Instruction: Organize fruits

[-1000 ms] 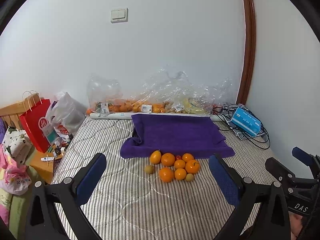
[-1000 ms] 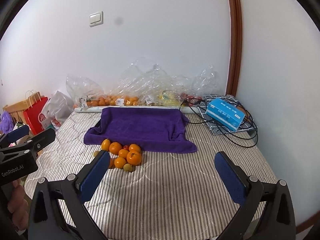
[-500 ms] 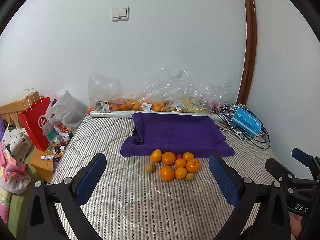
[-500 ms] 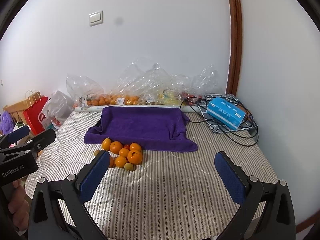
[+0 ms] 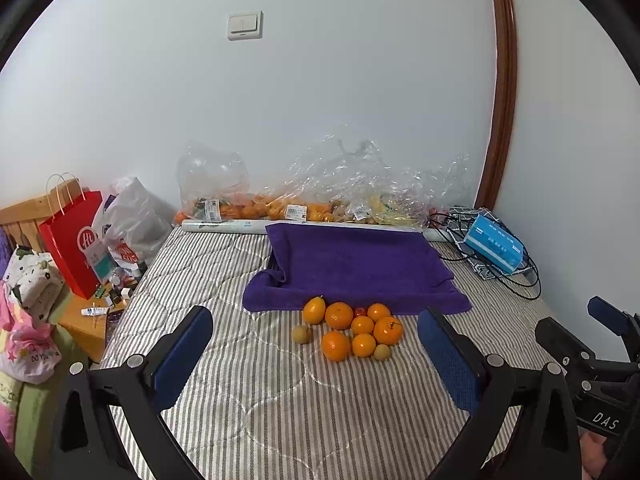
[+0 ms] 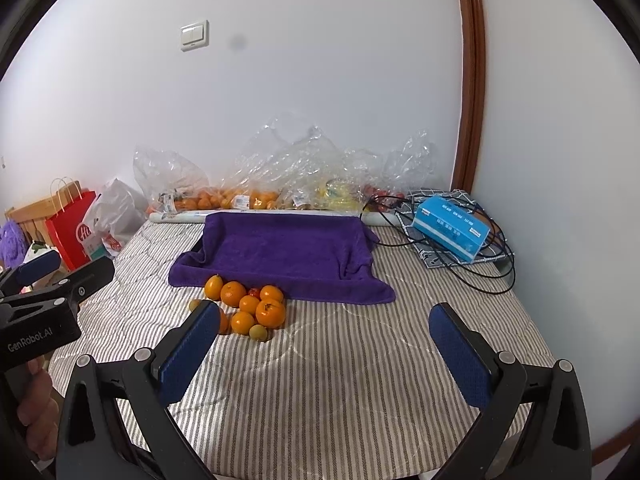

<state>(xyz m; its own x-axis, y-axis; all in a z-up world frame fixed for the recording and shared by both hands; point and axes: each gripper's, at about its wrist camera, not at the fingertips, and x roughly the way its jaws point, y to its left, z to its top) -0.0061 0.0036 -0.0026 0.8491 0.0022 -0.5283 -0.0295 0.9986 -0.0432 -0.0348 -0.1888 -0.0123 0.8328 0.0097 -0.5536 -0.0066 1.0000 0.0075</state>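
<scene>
A pile of fruit [image 5: 350, 330] lies on the striped mattress: several oranges, two small yellow-green fruits and a small red one. It also shows in the right wrist view [image 6: 248, 312]. Just behind it a purple towel [image 5: 354, 266] drapes over a tray-like box; the towel also shows in the right wrist view [image 6: 280, 250]. My left gripper [image 5: 316, 348] is open and empty, a little short of the pile. My right gripper [image 6: 324, 338] is open and empty, to the right of the pile; its left finger hides one orange.
Clear plastic bags of fruit [image 5: 320, 204] line the wall behind the towel. A blue box on tangled black cables [image 6: 452, 228] sits at the back right. A red paper bag [image 5: 74, 240] and clutter stand off the mattress's left edge [image 5: 120, 320].
Both views have shifted slightly; the fruit pile sits a little lower and nearer in each. Both grippers stay open and empty.
</scene>
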